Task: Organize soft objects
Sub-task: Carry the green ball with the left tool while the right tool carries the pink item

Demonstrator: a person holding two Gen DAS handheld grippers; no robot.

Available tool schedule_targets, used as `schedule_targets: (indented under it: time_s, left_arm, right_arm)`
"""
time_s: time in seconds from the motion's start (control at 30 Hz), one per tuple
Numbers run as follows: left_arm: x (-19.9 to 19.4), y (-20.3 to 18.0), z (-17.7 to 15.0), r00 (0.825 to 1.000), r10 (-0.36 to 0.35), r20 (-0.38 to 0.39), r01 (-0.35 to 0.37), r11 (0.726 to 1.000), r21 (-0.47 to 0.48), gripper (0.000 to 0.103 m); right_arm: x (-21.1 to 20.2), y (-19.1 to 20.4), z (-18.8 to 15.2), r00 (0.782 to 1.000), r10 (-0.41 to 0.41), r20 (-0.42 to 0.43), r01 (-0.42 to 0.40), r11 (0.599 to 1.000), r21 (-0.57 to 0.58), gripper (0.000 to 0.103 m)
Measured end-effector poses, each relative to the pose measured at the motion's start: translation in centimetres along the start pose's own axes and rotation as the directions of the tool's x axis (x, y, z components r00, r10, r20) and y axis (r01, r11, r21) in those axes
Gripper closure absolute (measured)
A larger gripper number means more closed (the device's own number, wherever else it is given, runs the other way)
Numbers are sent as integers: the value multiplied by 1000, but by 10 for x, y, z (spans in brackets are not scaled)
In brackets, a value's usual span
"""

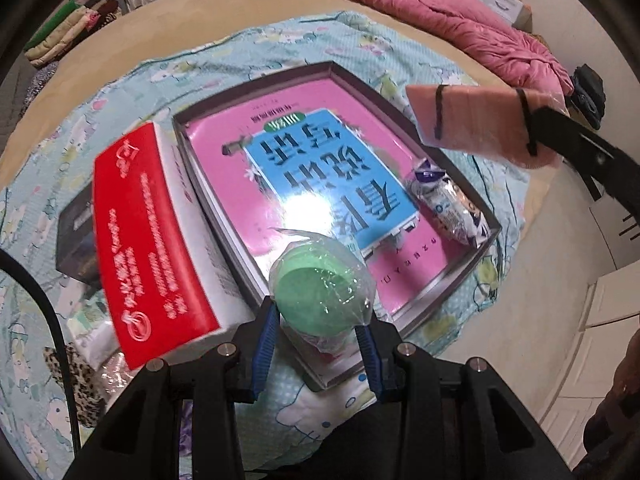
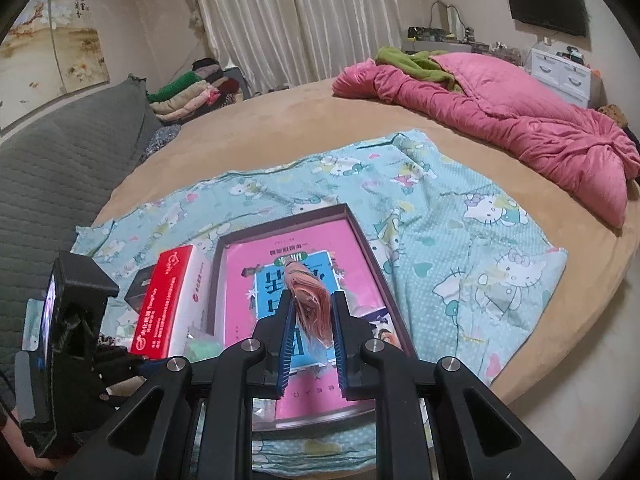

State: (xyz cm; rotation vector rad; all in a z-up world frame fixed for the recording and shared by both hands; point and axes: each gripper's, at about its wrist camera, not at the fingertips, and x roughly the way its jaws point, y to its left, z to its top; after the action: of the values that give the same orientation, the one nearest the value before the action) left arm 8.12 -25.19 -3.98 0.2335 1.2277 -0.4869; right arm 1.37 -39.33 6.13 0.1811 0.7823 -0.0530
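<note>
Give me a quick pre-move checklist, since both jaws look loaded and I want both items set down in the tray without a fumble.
1. Left gripper shut on the green wrapped roll: ok.
2. Right gripper shut on the pink folded cloth: ok.
3. Tray open and in view below both: ok.
4. Free floor inside the tray beside the patterned packet: ok.
5. Red box clear of the left jaws: cannot tell.
</note>
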Motion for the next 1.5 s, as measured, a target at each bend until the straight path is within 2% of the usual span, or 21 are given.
schedule_targets:
  time_s: [0.37, 0.67, 0.83, 1.03, 1.27, 1.5]
  left_arm:
    - [18, -2, 3, 997, -72, -26, 72, 997, -22, 64]
    - [29, -7, 14, 987, -163, -17, 162, 986, -41, 64]
    - [27, -3, 18, 983, -181, 7, 181, 982, -55, 64]
    - [22, 13, 22, 992, -127, -10, 125, 989, -76, 64]
    - [30, 10, 21, 997, -65, -48, 64, 998, -31, 64]
    - [31, 6, 17, 994, -84, -74, 82, 996, -25, 64]
  right_arm:
    - [17, -10, -11, 999, -6, -39, 6, 1000, 5, 85]
    - [33, -16, -20, 998, -17, -67, 18, 1000, 2, 85]
    - [44, -20, -25, 996, -36, -81, 36, 999, -4, 85]
    - [58, -16, -31, 993, -43, -108, 40, 999, -34, 85]
    - [68, -12, -38, 990, -51, -131, 42, 996, -74, 85]
    - [79, -5, -49, 980, -21, -200, -2, 994, -112, 85]
